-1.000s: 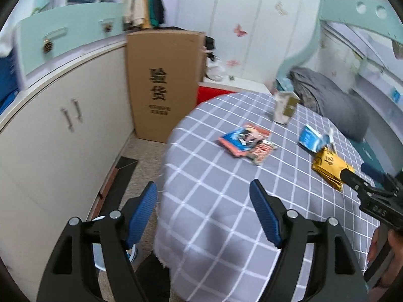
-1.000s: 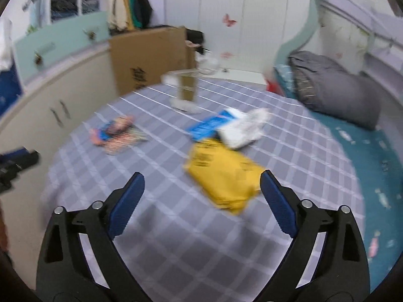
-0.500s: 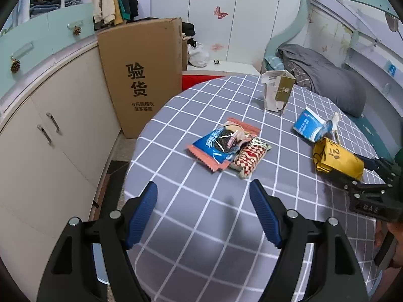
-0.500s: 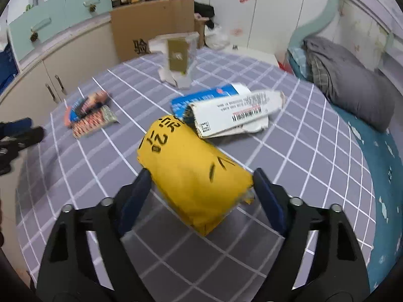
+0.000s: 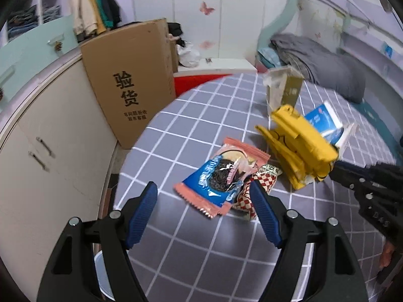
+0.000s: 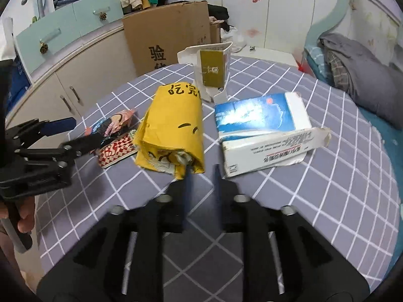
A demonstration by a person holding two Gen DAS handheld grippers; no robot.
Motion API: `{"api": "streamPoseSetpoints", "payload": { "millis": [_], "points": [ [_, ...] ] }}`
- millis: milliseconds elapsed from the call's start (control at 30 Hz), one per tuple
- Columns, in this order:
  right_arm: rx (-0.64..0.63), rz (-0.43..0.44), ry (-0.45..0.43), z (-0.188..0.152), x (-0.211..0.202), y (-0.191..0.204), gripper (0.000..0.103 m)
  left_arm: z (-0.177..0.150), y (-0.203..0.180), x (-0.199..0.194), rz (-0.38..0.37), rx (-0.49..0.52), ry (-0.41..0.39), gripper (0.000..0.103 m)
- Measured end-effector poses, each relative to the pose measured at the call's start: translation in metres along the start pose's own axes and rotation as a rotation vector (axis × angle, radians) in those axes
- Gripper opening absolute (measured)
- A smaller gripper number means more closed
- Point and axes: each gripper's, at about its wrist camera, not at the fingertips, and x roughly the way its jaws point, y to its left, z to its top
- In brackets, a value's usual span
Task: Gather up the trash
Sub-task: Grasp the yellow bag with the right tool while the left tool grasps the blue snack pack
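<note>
1. Yellow bag (image 6: 173,128) lies on the checked table (image 6: 327,201), long axis running away from the right gripper (image 6: 201,173), open crumpled end nearest it.
2. Right jaws have just been closing; they pinch the bag's near edge.
3. Left gripper (image 5: 204,198) hangs wide apart, empty, over the snack wrappers (image 5: 221,176) beside the bag.

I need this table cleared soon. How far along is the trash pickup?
Nothing looks binned yet. In hand: the right gripper has just been closing its jaws on the yellow bag. The left gripper hangs open near the snack wrappers. Left on the table: wrappers, blue-white box, torn carton.
</note>
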Motion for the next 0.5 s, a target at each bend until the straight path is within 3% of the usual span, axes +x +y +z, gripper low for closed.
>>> {"api": "streamPoseSetpoints", "payload": {
  "millis": [67, 300, 400, 500],
  "points": [
    [-0.013, -0.004, -0.004, 0.001, 0.0, 0.001, 0.058, 0.003, -0.003, 0.008, 0.006, 0.023, 0.007, 0.074],
    [0.041, 0.048, -0.027, 0.002, -0.006, -0.01, 0.065, 0.016, -0.017, 0.026, -0.022, 0.096, 0.015, 0.074],
    [0.049, 0.065, -0.027, 0.005, -0.005, -0.012, 0.067, 0.022, -0.014, 0.032, -0.057, 0.074, 0.027, 0.073],
    [0.052, 0.086, -0.018, 0.009, -0.002, -0.011, 0.07, 0.023, -0.005, 0.037, -0.131, 0.01, 0.045, 0.049]
  ]
}}
